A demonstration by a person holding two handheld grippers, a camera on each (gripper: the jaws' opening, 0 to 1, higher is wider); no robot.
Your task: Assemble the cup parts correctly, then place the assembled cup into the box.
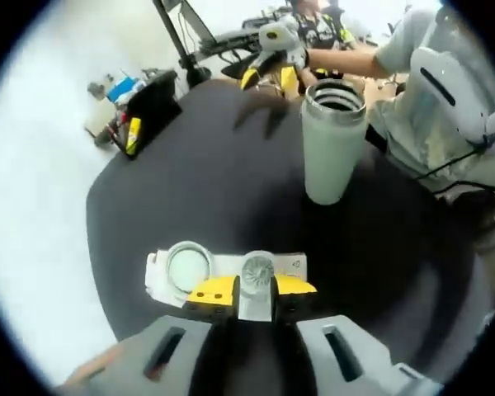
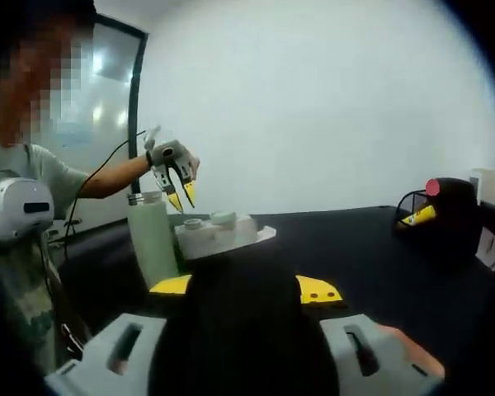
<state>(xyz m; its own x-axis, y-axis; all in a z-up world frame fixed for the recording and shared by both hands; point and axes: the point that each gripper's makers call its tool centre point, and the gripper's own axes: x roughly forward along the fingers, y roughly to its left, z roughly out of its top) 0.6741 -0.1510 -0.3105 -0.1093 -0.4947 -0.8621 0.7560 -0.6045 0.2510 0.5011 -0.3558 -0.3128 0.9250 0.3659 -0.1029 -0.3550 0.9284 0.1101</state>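
Black tabletop (image 1: 190, 198) carries an upright pale-green cup body (image 1: 333, 140), open mouth up, and a white tray (image 1: 161, 276) whose print is unreadable, left gripper (image 1: 253, 290) pinching a small ribbed cap (image 1: 256, 272); right gripper view: right gripper (image 2: 246, 289) spread around a dark shape, cup body standing left

The surface (image 1: 190, 190) is covered in matt black cloth. The cup body (image 1: 333, 148) has a smooth, pale green satin coat with a bare metal rim. The white tray (image 1: 161, 276) looks like moulded plastic, and the strainer (image 1: 256, 271) like shiny metal.
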